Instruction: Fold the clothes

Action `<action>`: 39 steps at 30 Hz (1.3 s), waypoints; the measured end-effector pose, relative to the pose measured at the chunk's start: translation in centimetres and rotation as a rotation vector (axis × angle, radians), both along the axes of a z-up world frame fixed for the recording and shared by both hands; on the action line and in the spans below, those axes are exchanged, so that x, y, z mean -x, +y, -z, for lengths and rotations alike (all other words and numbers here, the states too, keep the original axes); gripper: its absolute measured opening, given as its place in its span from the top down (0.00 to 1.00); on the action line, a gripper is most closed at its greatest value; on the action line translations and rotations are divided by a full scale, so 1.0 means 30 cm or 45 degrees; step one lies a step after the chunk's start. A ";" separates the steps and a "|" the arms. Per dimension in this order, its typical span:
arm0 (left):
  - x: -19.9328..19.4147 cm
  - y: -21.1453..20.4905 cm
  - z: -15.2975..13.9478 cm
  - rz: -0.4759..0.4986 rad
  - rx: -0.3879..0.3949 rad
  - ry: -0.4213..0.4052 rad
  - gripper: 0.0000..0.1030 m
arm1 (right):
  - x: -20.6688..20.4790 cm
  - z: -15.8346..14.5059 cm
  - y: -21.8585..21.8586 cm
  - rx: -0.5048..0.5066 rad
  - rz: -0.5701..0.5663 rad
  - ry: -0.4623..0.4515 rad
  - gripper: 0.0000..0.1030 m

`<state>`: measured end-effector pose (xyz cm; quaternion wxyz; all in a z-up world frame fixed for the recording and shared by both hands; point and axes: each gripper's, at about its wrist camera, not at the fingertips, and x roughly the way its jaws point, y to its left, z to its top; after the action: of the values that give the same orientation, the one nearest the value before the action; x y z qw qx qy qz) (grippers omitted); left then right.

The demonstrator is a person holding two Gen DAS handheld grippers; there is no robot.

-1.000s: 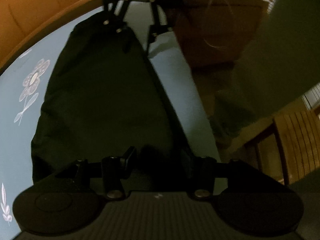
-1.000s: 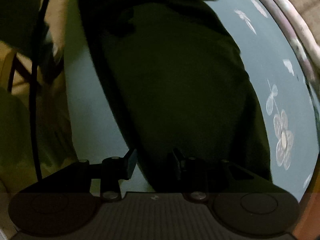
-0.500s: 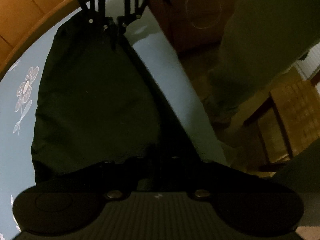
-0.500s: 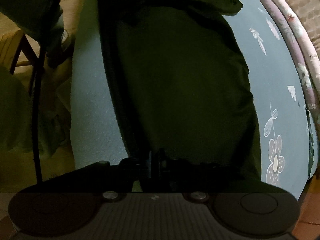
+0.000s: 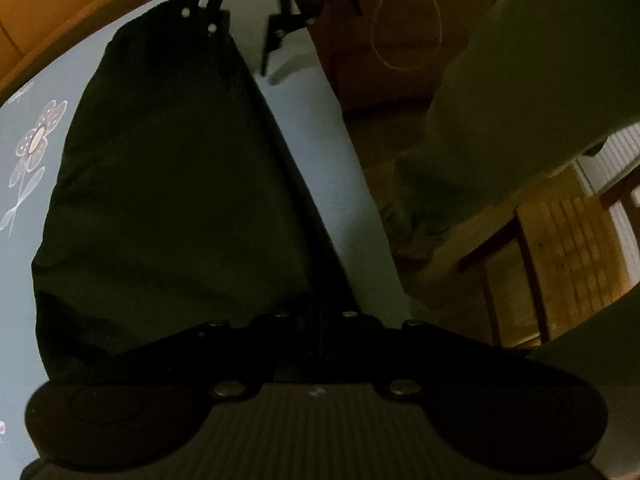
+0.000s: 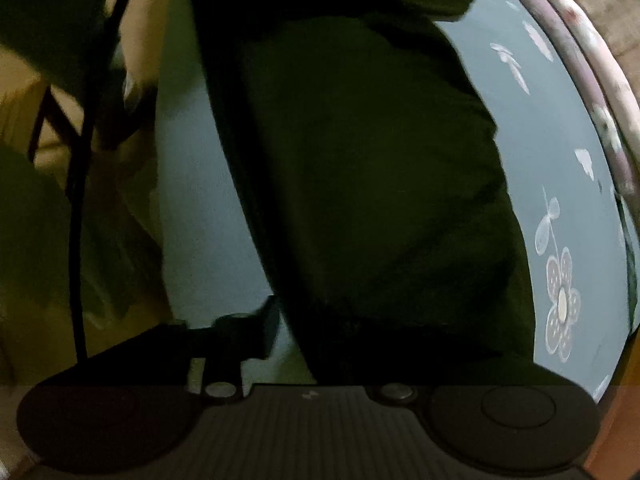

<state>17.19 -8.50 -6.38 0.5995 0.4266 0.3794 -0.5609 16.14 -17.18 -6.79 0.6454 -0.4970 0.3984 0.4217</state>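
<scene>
Frankly, the dark garment hides the right gripper's far finger.

Overall light: dim and warm in both wrist views, with a greenish cast in the darks.
Dark garment: nearly black, folds barely readable.
Bedsheet: pale blue, the brightest surface; faint sheen near its far edge.
Brightest spot: white slats at the right edge of the left view.
Blur: person's trouser leg smeared; wooden chair soft.
Distortion: strong fisheye bending; corners vignetted black.
</scene>
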 end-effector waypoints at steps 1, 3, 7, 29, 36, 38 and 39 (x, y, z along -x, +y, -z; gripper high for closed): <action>-0.006 0.004 -0.012 -0.014 0.007 0.014 0.96 | -0.013 -0.013 -0.007 -0.013 0.043 0.003 0.62; -0.032 0.018 -0.043 -0.074 0.037 0.054 0.93 | -0.038 -0.040 -0.022 -0.040 0.130 0.010 0.62; -0.112 0.061 -0.110 -0.260 0.122 0.132 0.89 | -0.108 -0.076 -0.053 -0.098 0.321 0.020 0.60; -0.304 0.284 -0.003 -1.451 0.206 0.128 0.80 | -0.362 -0.045 0.037 -0.412 1.052 0.112 0.52; -0.376 0.415 0.012 -1.739 0.418 0.214 0.76 | -0.411 -0.040 0.215 -0.547 1.180 -0.027 0.43; -0.382 0.427 0.020 -1.714 0.445 0.209 0.76 | -0.399 -0.032 0.263 -0.574 1.225 -0.066 0.42; -0.385 0.432 0.024 -1.701 0.458 0.207 0.76 | -0.393 -0.027 0.289 -0.586 1.244 -0.088 0.42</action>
<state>28.75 4.47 -7.10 0.8473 -0.0478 0.5054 -0.1561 27.93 -8.50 -5.98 0.8713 -0.1131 0.4589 0.1322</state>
